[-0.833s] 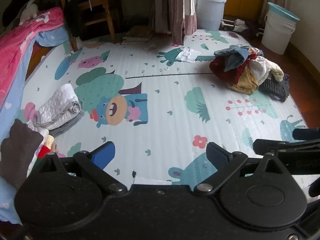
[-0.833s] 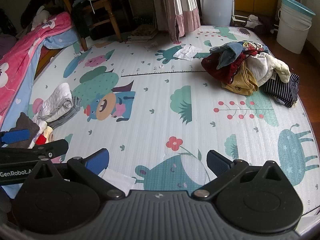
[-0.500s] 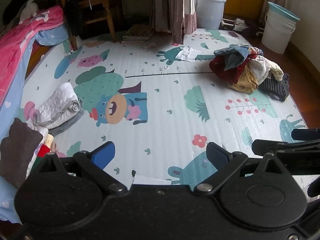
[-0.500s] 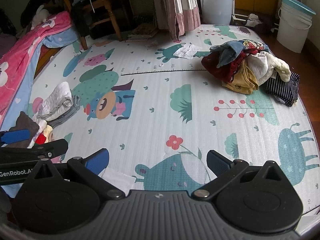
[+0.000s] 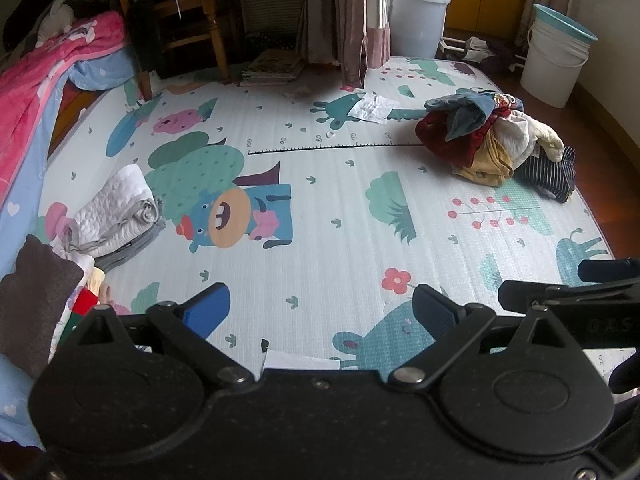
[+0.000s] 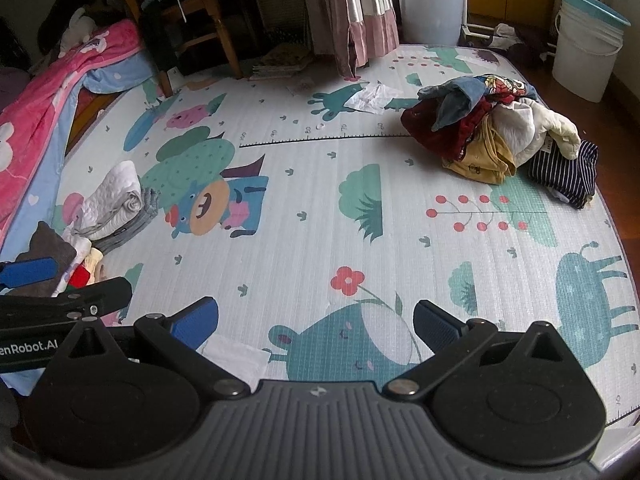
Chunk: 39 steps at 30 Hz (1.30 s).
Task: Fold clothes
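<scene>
Blue-padded jaws stand wide apart on both tools, and nothing lies between them. The left gripper and the right gripper hang side by side above the near end of the play mat, each tilted down at the bare floor ahead of it.

No garment is in hand, so this looks like the gap between one piece and the next. The pile of clothes waiting to be folded lies far ahead and off to the right of both grippers, well apart from them; the right gripper is the nearer of the two. A stack of folded clothes sits ahead and to the left, close beside the left gripper's side of the mat, with a brown folded piece nearer still on that side.

The next move, as I judge it, calls for a long reach forward and right to the pile, a pinch on one loose edge at its top or rim, and a carry back to the open middle of the mat to spread it flat.

The pile is a crumpled heap with no clear heading. Its long axis runs roughly across the view, from the dark red and blue pieces on the left to the striped piece on the right. Which garment lies freest on top I cannot tell for sure; the blue one seems uppermost.
</scene>
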Each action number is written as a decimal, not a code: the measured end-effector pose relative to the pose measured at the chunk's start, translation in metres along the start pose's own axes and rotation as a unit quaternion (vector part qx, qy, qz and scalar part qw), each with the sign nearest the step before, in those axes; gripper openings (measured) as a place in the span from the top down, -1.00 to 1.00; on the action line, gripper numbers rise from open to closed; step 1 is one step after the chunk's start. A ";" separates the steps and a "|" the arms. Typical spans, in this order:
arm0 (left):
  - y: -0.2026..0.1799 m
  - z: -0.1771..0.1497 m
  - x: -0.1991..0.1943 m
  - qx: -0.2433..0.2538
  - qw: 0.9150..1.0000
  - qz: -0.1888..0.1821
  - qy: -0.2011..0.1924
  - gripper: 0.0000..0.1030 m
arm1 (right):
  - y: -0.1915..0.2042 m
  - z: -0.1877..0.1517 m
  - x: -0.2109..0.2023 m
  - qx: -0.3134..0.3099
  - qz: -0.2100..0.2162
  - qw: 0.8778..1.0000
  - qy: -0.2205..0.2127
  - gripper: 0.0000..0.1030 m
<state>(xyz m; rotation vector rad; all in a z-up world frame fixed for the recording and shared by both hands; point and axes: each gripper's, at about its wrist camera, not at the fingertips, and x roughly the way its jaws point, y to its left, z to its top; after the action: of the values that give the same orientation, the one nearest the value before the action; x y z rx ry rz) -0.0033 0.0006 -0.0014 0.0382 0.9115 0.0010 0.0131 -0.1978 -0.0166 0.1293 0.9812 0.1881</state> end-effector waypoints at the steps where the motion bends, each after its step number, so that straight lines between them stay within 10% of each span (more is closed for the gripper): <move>1: 0.000 0.001 0.000 0.000 1.000 0.000 0.000 -0.92 | 0.001 0.000 0.000 0.000 0.000 1.000 0.000 -1.00; 39: 0.000 -0.002 0.001 0.001 1.000 -0.003 0.001 -0.92 | 0.001 0.000 0.001 0.000 -0.004 1.000 0.006 -1.00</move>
<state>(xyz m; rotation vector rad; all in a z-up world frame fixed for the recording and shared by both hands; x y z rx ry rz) -0.0041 0.0011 -0.0029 0.0366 0.9134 -0.0062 0.0141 -0.1969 -0.0173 0.1253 0.9939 0.1820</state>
